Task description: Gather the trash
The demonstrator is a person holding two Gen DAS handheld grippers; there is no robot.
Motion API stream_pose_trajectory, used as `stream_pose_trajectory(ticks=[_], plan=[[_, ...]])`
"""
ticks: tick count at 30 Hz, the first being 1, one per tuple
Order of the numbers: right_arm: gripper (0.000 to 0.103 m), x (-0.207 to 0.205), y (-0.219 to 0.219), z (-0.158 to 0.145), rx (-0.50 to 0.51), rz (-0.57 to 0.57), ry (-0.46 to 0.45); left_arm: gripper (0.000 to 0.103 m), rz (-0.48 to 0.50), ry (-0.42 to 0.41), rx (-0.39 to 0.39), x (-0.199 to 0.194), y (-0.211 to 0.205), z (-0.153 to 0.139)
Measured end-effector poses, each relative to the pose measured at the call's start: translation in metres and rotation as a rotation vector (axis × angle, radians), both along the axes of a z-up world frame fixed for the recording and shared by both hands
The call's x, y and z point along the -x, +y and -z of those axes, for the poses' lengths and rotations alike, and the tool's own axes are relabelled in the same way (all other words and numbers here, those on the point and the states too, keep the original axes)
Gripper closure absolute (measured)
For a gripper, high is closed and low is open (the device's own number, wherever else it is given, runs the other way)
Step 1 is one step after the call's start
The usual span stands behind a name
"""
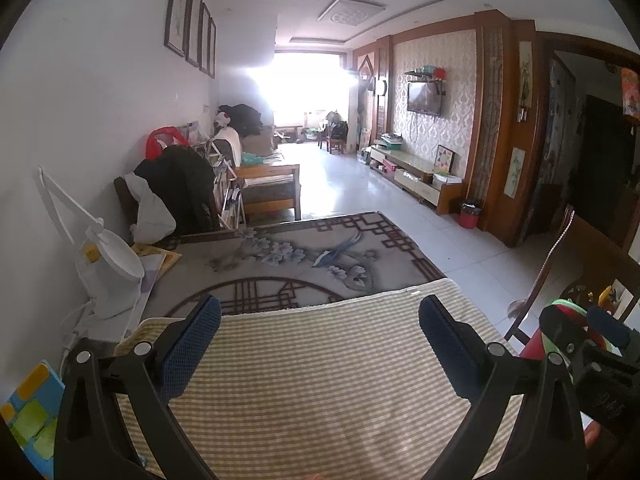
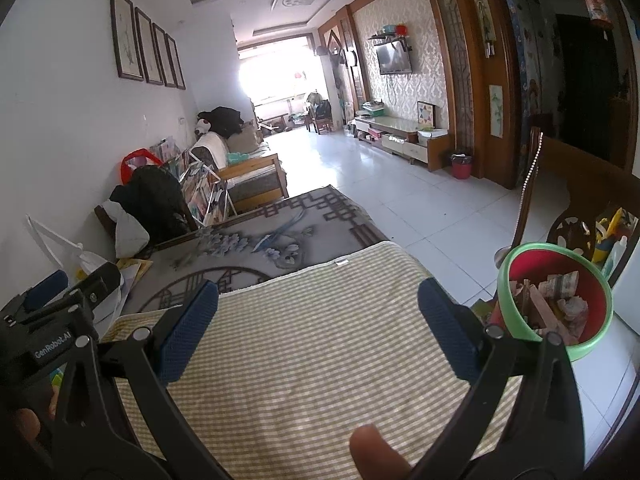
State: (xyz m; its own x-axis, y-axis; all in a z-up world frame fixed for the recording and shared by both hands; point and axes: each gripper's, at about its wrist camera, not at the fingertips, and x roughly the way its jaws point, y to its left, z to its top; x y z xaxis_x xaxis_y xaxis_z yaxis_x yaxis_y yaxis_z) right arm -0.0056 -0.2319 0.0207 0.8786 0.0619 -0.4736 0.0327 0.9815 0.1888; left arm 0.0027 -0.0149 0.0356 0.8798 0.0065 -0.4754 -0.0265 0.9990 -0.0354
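Note:
My left gripper (image 1: 320,344) is open and empty above a yellow checked cloth (image 1: 320,380). My right gripper (image 2: 318,328) is open and empty above the same cloth (image 2: 312,340). A red bin with a green rim (image 2: 556,296) stands at the right of the cloth and holds paper and wrapper scraps (image 2: 556,300). In the left wrist view the bin (image 1: 568,312) shows at the right edge, partly hidden behind the right gripper's body. No loose trash shows on the cloth.
A grey floral mat (image 1: 304,256) lies beyond the cloth. A white desk lamp (image 1: 108,264) and papers stand at the left by the wall. A wooden chair (image 2: 528,188) is at the right. A small red floor bin (image 2: 460,166) stands by the TV cabinet.

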Motion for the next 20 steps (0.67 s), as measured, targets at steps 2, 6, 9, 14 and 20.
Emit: stream_pose_trajectory(ticks=[2,6,9,14,20], plan=[[0.005,-0.001,-0.002,0.001,-0.001,0.005,0.004,0.008,-0.001,0.005,0.003,-0.002,-0.001,0.0],[0.005,-0.004,-0.003,0.004,0.004,0.003,0.021,0.008,0.003,0.011,0.004,-0.005,-0.001,0.0],[0.005,-0.007,-0.003,0.009,0.007,-0.001,0.04,0.008,0.01,0.024,0.001,-0.009,-0.002,0.005],[0.005,-0.031,-0.004,0.03,-0.039,-0.062,0.15,0.008,0.012,0.044,-0.021,-0.015,-0.004,0.019],[0.005,-0.095,-0.003,0.108,0.139,-0.14,0.281,0.008,-0.016,0.188,0.028,-0.02,0.01,0.056]])
